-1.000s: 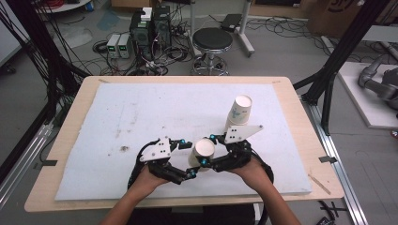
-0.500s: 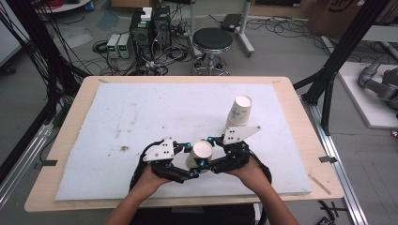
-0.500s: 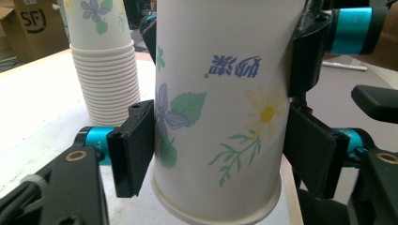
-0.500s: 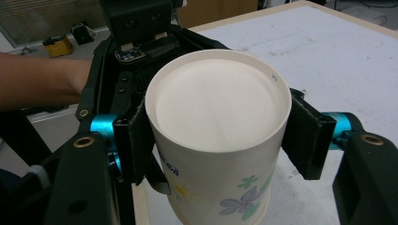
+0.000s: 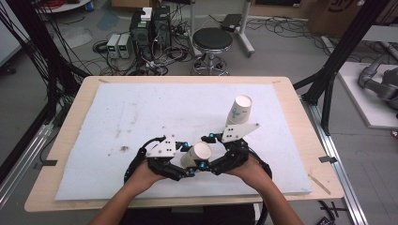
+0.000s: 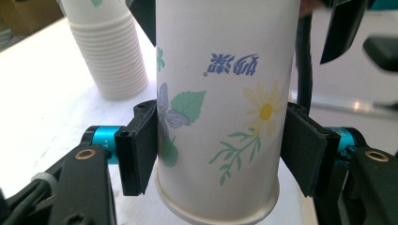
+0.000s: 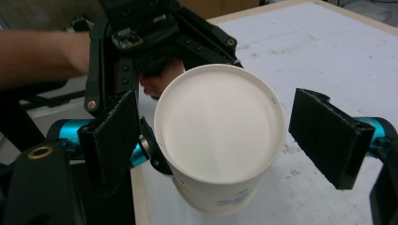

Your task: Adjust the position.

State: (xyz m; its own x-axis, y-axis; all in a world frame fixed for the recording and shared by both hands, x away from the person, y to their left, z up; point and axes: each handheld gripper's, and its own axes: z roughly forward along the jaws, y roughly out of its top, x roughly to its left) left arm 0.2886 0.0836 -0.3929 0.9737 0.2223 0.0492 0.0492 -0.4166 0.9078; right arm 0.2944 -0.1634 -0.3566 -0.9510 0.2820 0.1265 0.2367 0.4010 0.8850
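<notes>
High view first: both hands meet near the front edge of the white foam mat, and one paper cup sits upside down between the two grippers, well apart from the stack of paper cups standing farther back. Left gripper has just clamped down, its black pads pressing the flower-printed cup wall on both sides. That's a firm hold! Right gripper has just been opening; its jaws stand wide now, with a clear gap between the right-hand pad and the cup's white base, so the handover looks done. Here's the danger, though: thin paper under a hard squeeze could buckle or go oval. And if the right gripper backs out crooked, a pad might clip the rim and twist the cup loose.
</notes>
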